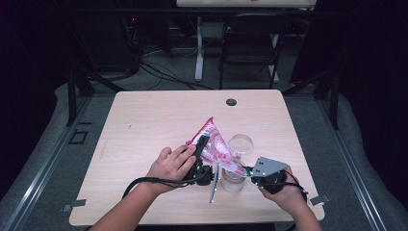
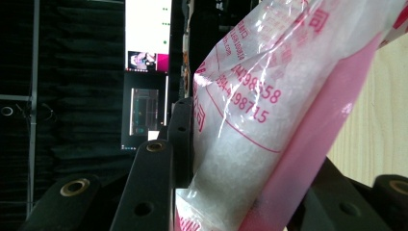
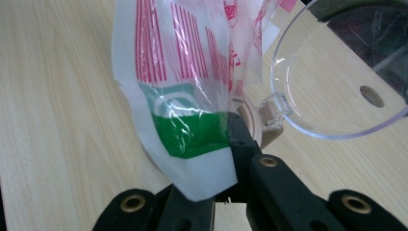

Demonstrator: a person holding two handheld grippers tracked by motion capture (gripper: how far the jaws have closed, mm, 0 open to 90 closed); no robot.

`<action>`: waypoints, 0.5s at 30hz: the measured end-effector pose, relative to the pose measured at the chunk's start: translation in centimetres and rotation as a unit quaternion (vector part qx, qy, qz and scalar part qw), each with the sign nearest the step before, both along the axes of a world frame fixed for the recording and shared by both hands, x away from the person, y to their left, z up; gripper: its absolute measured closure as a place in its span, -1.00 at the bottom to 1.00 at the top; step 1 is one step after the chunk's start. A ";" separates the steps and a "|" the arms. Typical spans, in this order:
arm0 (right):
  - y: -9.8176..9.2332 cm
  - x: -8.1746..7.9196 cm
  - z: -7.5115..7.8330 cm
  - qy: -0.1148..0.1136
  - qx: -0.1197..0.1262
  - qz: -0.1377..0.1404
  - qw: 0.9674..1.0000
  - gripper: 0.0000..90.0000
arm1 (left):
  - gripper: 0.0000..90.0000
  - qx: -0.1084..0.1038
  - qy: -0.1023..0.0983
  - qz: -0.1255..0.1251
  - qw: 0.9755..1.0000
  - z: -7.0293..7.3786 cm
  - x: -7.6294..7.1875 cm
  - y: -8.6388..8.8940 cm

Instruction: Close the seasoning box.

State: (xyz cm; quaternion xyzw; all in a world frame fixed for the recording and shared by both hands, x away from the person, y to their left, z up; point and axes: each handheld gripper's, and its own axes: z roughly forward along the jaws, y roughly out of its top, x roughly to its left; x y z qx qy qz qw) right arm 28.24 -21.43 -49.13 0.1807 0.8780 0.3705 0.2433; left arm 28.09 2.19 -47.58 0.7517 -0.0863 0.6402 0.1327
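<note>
**tabletop_tom:** Bag (image 1: 215, 146) question. The pink-and-white plastic pouch of white granules is held up off the table (image 1: 144, 120), tilted over a clear lidded jar (image 1: 234, 175), between two hand-held grippers. How do you think it handles?

**grainy_gus:** Soft and floppy, I'd guess. Thin crinkly film, so slippery, and the loose grains inside would shift the weight when it tips. Probably not heavy. Not fragile either, though the film could tear if yanked.

**tabletop_tom:** Where's the hold?

**grainy_gus:** The left gripper (image 1: 201, 147) is clamped on the fat, filled part; in the left gripper view the bag (image 2: 255, 139) bulges between its jaws. The right gripper (image 1: 250, 172) is pinched fully closed on the flat lower edge, right at the green patch (image 3: 192, 134). Flat seams seem the safest spot to me, less squish.

**tabletop_tom:** Any brand?

**grainy_gus:** Can't make one out. Red digits read something like "498558" and "198715" (image 2: 250, 103), partly cut off, plus red characters too creased to read. The right gripper view has red stripes (image 3: 159, 43) and a white ring in the green.

**tabletop_tom:** And the jar?

**grainy_gus:** Its hinged clear lid (image 3: 337, 72) stands open, just beside the bag's low corner.
</note>
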 end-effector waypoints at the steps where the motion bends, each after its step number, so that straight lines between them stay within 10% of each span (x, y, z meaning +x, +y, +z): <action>1: 0.0 0.0 0.0 0.001 0.002 0.001 1.000 1.00 | 0.50 0.001 0.001 0.000 1.000 0.0 0.0 0.0; 15: 0.0 0.1 -0.1 0.002 -0.002 -0.001 1.000 1.00 | 0.50 0.003 -0.001 -0.001 1.000 0.1 -0.1 -0.1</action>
